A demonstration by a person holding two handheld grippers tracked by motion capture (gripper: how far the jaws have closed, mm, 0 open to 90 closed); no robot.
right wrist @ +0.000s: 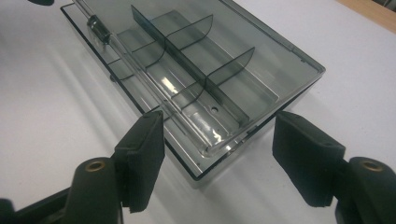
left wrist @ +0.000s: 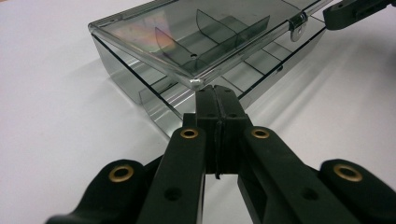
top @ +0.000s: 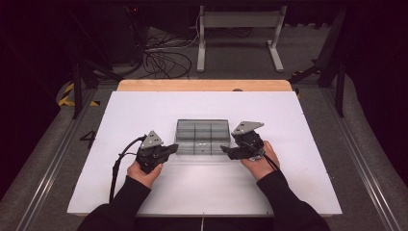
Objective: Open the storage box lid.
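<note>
My left tongs (left wrist: 216, 93), jaws pressed together, touch the near corner of a clear divided box (top: 202, 137) lying mid-table (top: 144, 110). My right tongs (right wrist: 219, 154) stand wide, straddling its opposite end without touching.

Lab: black curtains (top: 29, 57), floor cables (top: 163, 60)
</note>
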